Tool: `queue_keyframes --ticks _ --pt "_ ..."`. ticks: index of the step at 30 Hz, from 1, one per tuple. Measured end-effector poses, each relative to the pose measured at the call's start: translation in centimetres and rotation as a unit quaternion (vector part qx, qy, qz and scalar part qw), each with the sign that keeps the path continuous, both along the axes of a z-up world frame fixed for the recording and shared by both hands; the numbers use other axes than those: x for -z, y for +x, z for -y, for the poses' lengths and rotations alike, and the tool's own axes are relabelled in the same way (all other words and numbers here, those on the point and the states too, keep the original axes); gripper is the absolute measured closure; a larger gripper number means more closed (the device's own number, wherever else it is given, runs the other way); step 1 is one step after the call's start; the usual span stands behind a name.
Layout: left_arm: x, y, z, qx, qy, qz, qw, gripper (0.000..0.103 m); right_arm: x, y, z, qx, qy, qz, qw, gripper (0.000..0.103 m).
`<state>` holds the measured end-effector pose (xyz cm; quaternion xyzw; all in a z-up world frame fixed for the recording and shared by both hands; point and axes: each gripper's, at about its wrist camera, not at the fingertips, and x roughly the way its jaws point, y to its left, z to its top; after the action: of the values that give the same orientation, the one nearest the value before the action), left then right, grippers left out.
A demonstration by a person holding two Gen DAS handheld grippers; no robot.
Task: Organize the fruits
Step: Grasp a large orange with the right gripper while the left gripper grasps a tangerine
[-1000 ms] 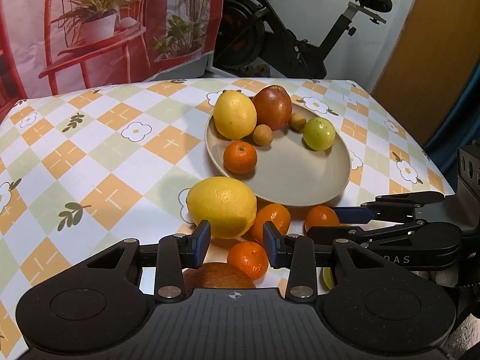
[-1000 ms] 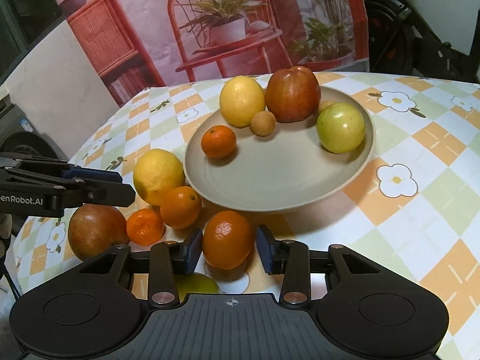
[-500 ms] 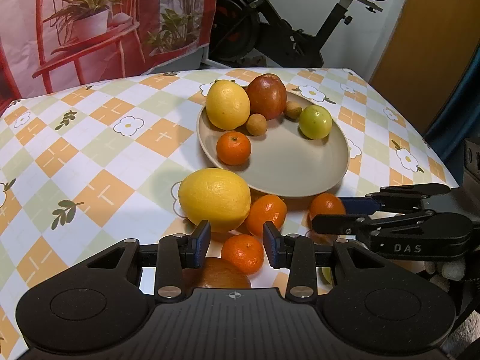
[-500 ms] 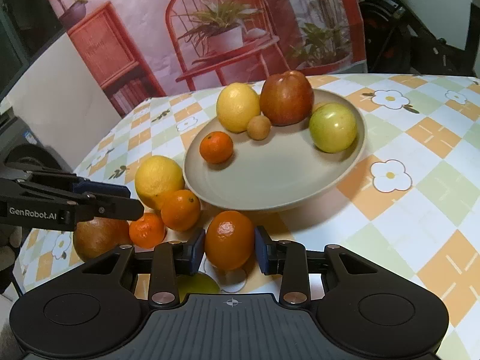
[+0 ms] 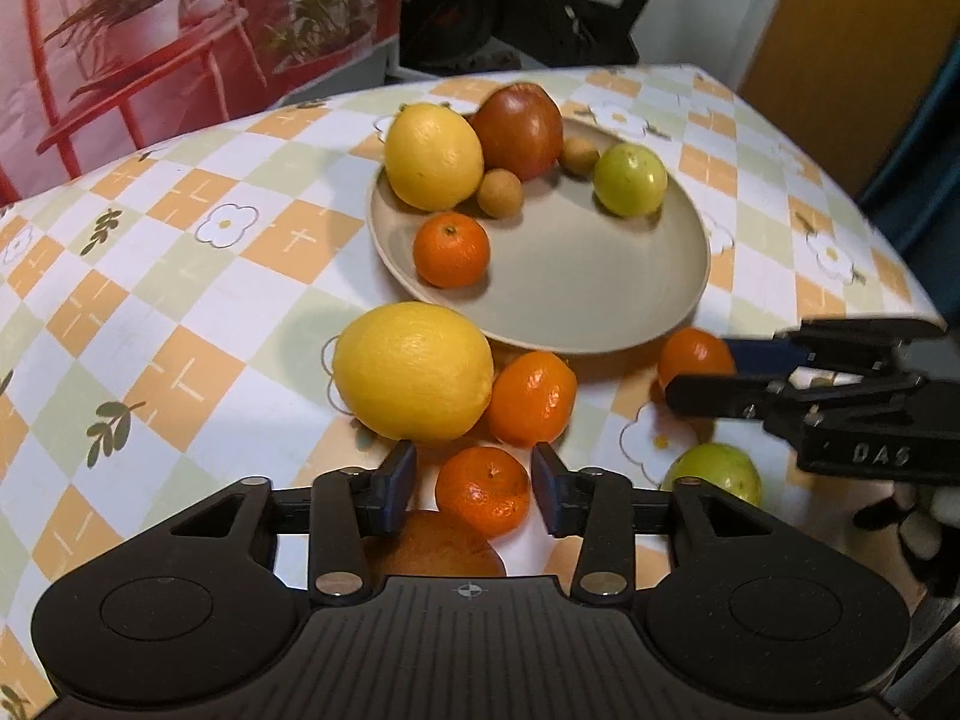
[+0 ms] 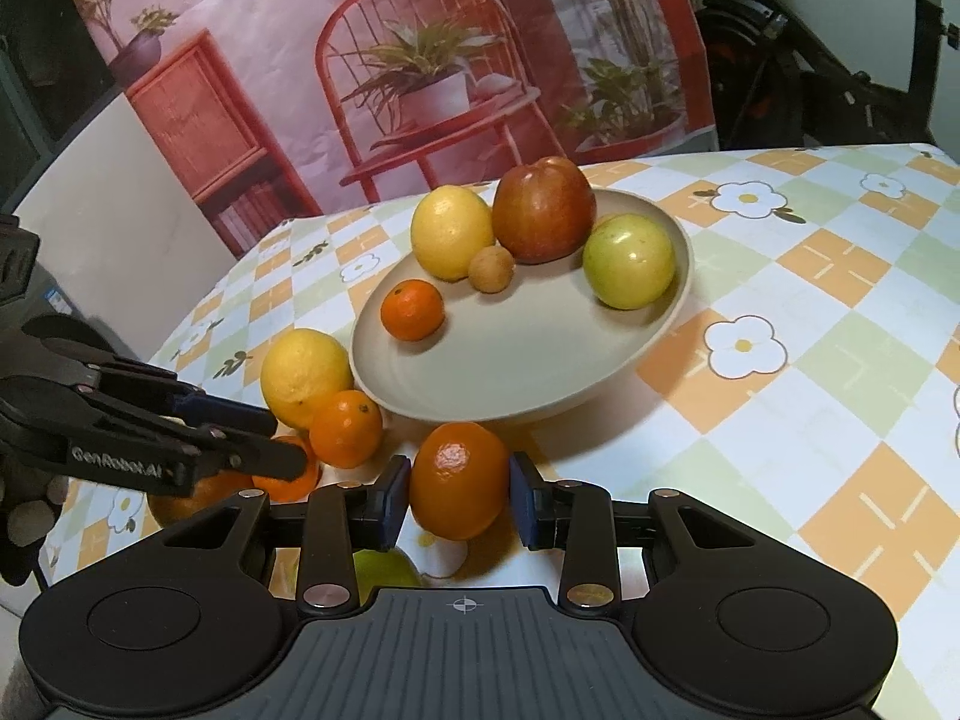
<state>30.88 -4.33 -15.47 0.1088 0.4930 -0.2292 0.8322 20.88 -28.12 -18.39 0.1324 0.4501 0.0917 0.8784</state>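
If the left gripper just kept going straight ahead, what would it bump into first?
Most likely the small mandarin sitting between the left gripper's open fingers. Just beyond it lie a bigger orange and the large lemon, though depth is hard to judge.

Round beige plate (image 6: 672, 306): plain, unpatterned. Tablecloth (image 6: 840, 324): orange, pale green and white checks with white flowers and green leaf sprigs. Large oval lemon (image 5: 414, 381): yellow. Small round mandarin (image 5: 483, 489): orange. Round apple (image 6: 543, 210): red-brown. Round smooth fruit (image 6: 627, 261): yellow-green. Backdrop (image 6: 390, 60): pink, printed red chair.
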Motion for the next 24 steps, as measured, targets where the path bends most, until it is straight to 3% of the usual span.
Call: queue_keyframes --ticks 13,18,20,24 --pt "1.1 0.1 1.6 0.029 0.069 -0.002 0.9972 0.052 0.1 -0.3 0.6 0.01 0.002 0.0 1.0 0.071" --pt "1.0 0.1 1.5 0.03 0.064 0.004 0.9975 0.055 0.1 -0.4 0.8 0.013 0.002 0.001 1.0 0.071" --pt "1.0 0.0 1.4 0.026 0.062 0.006 0.9977 0.065 0.1 -0.4 0.8 0.014 0.002 0.002 1.0 0.071" --pt "0.8 0.0 1.0 0.02 0.048 0.006 0.9986 0.066 -0.1 -0.4 0.9 0.015 0.001 0.005 1.0 0.071"
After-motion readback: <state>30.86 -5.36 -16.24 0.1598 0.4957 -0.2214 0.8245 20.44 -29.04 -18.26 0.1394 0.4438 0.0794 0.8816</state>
